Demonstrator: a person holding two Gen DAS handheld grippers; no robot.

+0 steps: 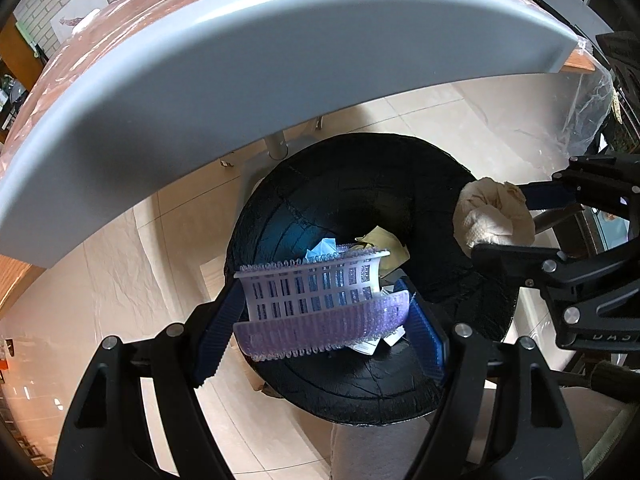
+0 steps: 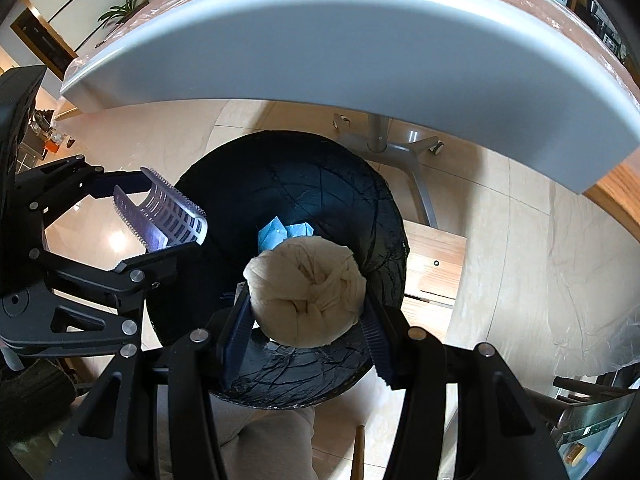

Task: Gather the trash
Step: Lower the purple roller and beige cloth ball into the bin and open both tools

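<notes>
- left gripper (image 1: 324, 316) pinching a purple hair roller (image 1: 320, 300), held over the black-lined bin (image 1: 352, 208) on the floor, below the table edge (image 1: 280, 60)
- right gripper (image 2: 308, 300) pinching a wadded cream paper towel (image 2: 306, 288), also above the bin mouth; in left view the wad sits near the bin's right rim, not centre
- bin already has trash in it: blue paper (image 2: 280, 230), yellowish scrap (image 1: 390, 246), white bits
- risk 1: towel let go from this spot could clip the rim and roll onto the tile floor (image 1: 120, 280), since it looks closer to the edge than the middle
- risk 2: roller's bristly surface may snag the ribbed pads, so it might hang up when jaws spread, then drop late/off-target
- risk 3: both grippers close together over one opening; a sideways move by either could bump the other and knock an item loose
- risk 4: table edge right above; lifting out fast could hit it
</notes>
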